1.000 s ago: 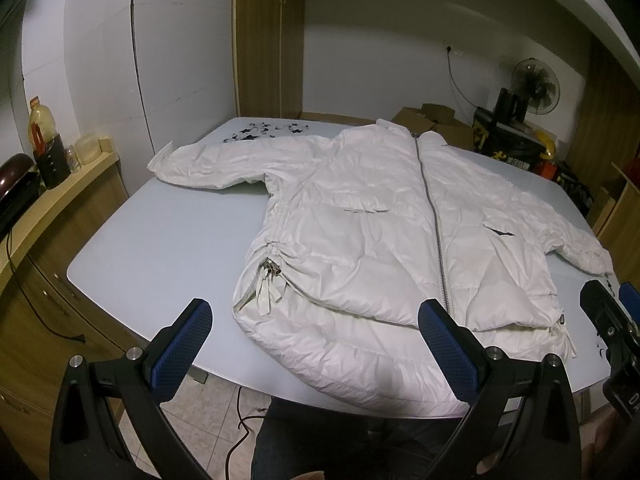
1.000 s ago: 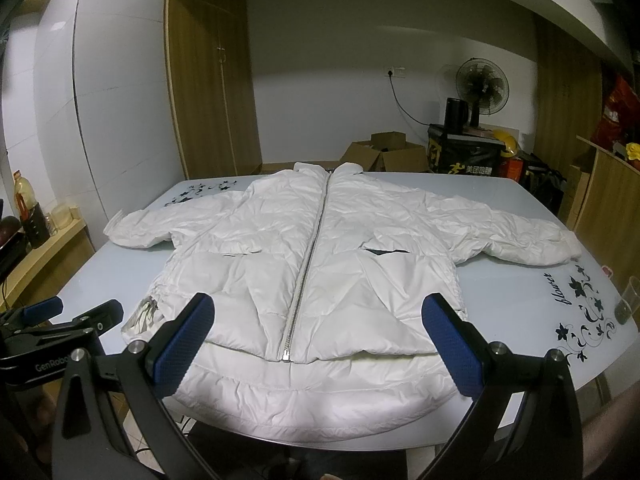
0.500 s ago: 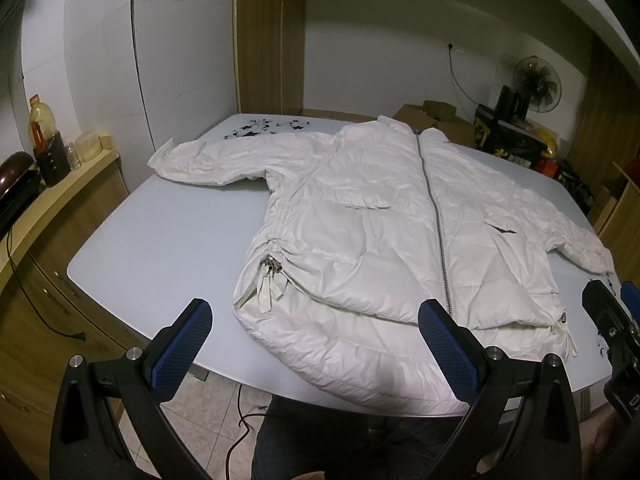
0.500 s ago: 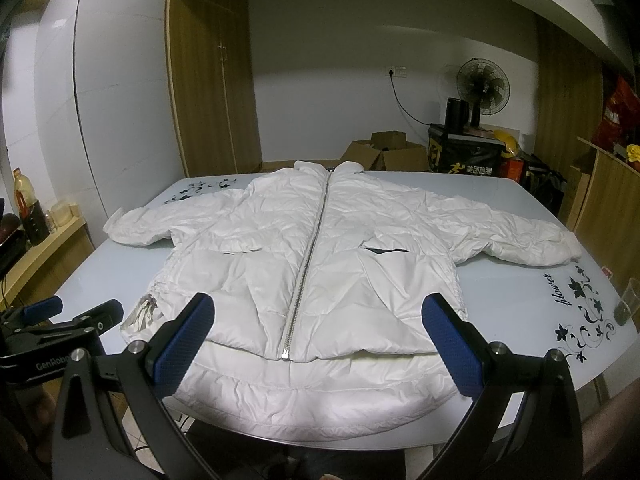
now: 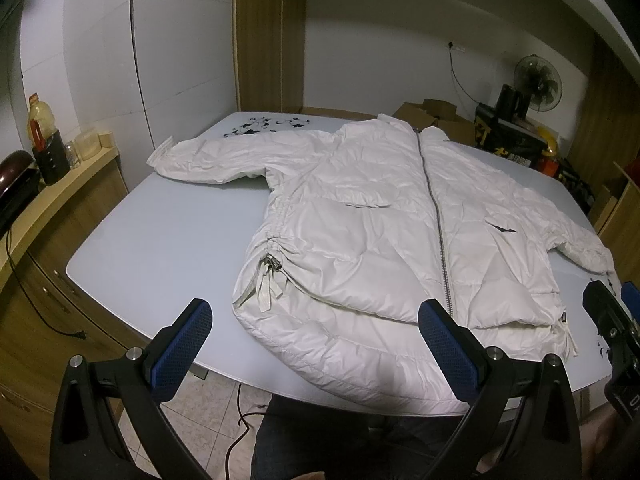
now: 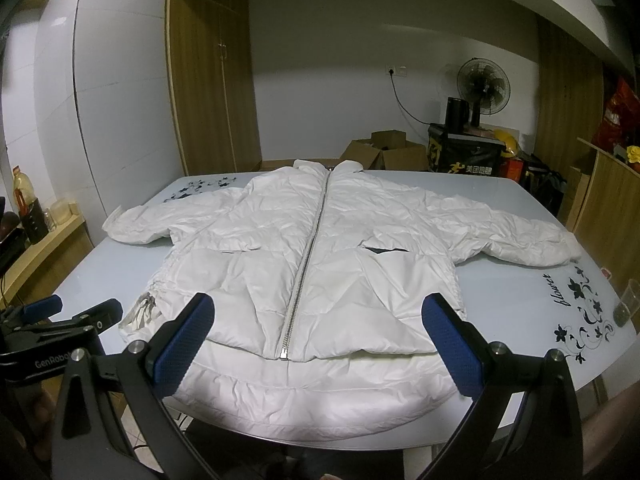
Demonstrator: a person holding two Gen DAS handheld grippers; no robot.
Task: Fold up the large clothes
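Observation:
A white puffer jacket (image 5: pixel 380 232) lies flat and zipped on the pale blue table (image 5: pixel 160 240), sleeves spread to both sides, hem toward me. It also shows in the right wrist view (image 6: pixel 320 264). My left gripper (image 5: pixel 316 328) is open and empty, held above the near table edge at the jacket's left hem. My right gripper (image 6: pixel 320 332) is open and empty, held above the middle of the hem. The left gripper also shows at the left edge of the right wrist view (image 6: pixel 72 312).
A wooden counter (image 5: pixel 52 196) with a bottle (image 5: pixel 40 128) runs along the left. Cardboard boxes (image 6: pixel 384 152), a black delivery box (image 6: pixel 464 152) and a fan (image 6: pixel 484 84) stand behind the table. A small cup (image 6: pixel 626 308) sits on the table's right edge.

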